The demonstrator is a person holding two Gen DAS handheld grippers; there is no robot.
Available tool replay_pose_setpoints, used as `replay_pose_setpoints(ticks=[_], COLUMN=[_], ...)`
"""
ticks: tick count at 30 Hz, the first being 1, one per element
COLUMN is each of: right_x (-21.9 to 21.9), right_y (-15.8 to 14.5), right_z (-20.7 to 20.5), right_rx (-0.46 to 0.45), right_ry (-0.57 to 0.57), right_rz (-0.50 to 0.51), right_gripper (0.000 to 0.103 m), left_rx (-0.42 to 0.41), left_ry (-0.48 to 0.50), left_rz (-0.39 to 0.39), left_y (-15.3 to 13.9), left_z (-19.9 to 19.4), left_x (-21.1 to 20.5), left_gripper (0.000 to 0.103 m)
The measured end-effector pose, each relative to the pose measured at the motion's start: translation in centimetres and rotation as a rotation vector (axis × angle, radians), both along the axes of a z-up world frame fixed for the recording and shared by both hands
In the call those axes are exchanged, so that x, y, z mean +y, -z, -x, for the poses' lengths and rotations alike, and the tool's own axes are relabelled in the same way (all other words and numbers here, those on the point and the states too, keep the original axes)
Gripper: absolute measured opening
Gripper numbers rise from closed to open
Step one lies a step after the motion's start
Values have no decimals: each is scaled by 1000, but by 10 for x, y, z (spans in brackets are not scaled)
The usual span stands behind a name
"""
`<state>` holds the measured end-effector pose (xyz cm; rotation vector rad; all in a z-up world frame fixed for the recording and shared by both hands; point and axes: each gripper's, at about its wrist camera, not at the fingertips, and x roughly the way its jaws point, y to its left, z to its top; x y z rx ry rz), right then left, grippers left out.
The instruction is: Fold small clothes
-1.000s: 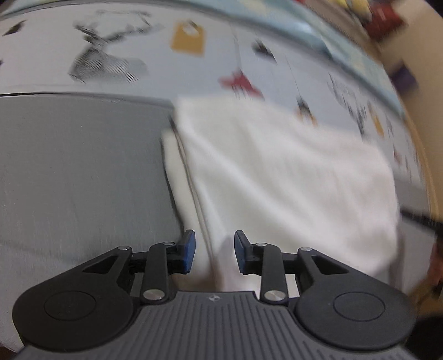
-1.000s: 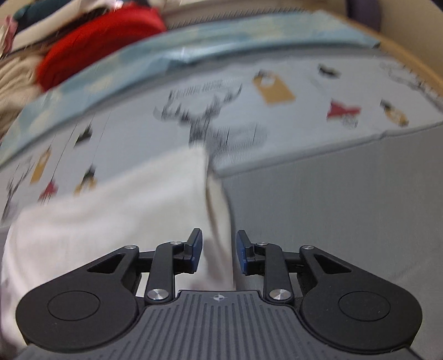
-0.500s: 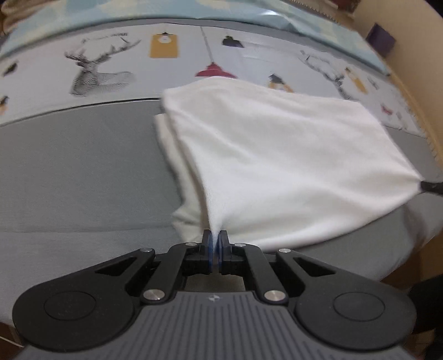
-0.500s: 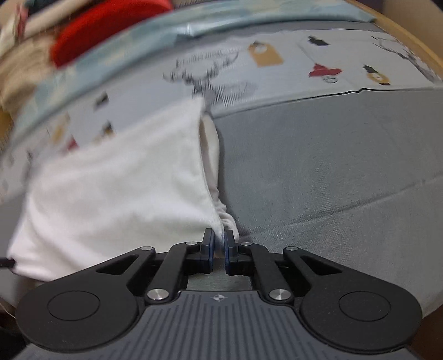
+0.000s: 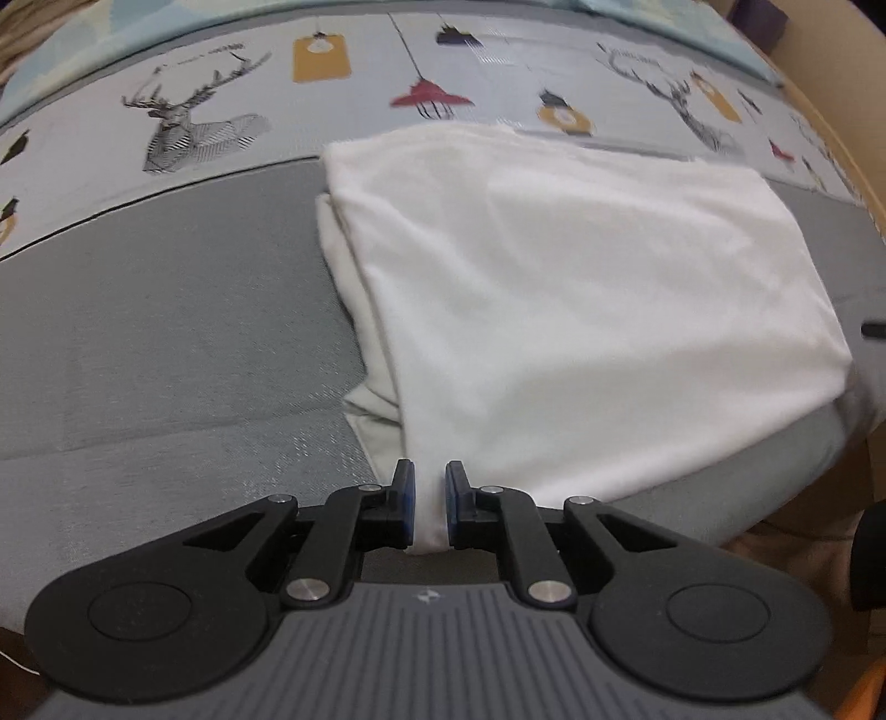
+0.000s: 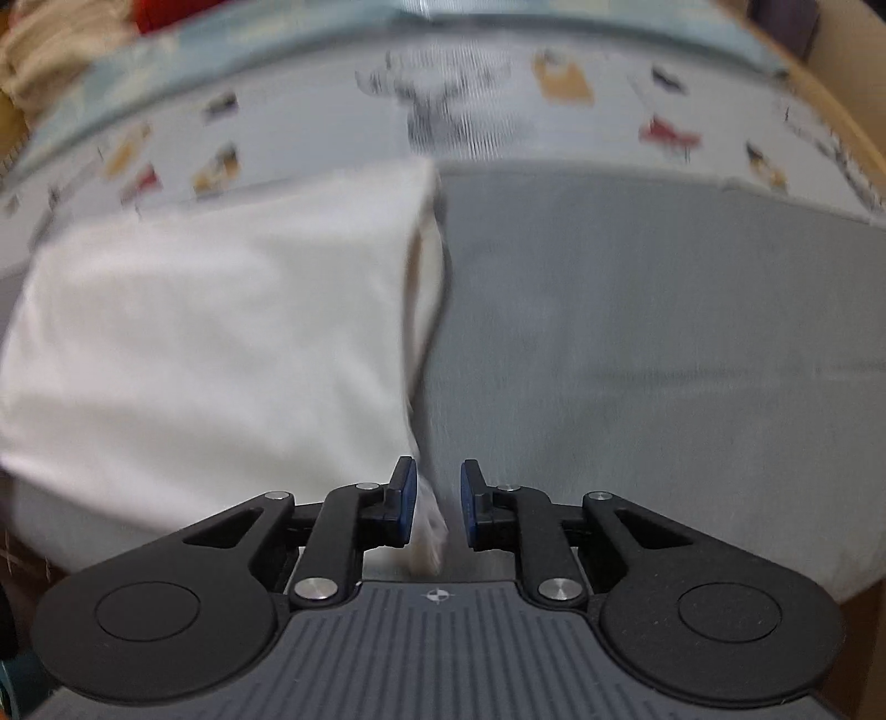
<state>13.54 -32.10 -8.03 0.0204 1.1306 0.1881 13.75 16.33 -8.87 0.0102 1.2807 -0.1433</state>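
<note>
A white folded garment point(image 5: 581, 288) lies flat on the grey mat point(image 5: 166, 343), with a second layer showing along its left edge. My left gripper point(image 5: 429, 498) is at the garment's near left corner. Its jaws are opening, and a strip of the white cloth still sits loosely between the blue pads. In the right wrist view the same garment point(image 6: 210, 332) is blurred. My right gripper point(image 6: 438, 498) is at its near right corner, jaws opening. The cloth corner hangs beside the left pad, with a bare gap on the other side.
Behind the garment lies a printed sheet with deer and lamps point(image 5: 194, 127). A pile of clothes, one red point(image 6: 160, 11), sits at the far left. A wooden bed edge point(image 5: 830, 83) runs along the right. The mat's front edge point(image 5: 747, 509) drops off close to the grippers.
Both grippers closed on the garment's near corners, drew them toward me, and have now parted their jaws again. The garment lies flatter and wider than before.
</note>
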Motion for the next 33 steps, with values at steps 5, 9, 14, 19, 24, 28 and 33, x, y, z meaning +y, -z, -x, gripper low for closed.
replay_pose_setpoints(ticks=[5, 9, 14, 19, 24, 28, 33], right_x=[14, 24, 22, 23, 24, 18, -7], right_y=[5, 14, 17, 23, 36, 40, 9], right_z=[-2, -5, -11, -14, -15, -17, -21], right_rx=[1, 15, 24, 57, 116, 124, -14], right_ry=[-66, -110, -73, -70, -87, -59, 77], right_rz=[9, 61, 71, 78, 138, 222, 183], right_gripper=[20, 20, 27, 26, 7, 7, 7], left_rx=[56, 47, 42, 26, -23, -33, -42], left_ry=[60, 53, 41, -22, -219, -344, -415], left_rz=[-93, -90, -99, -68, 78, 172, 269], left_y=[15, 14, 11, 7, -2, 5, 17], left_z=[1, 1, 4, -4, -16, -21, -36], left_x=[-10, -7, -7, 3, 30, 46, 53], left_gripper=[12, 12, 21, 36, 47, 49, 49])
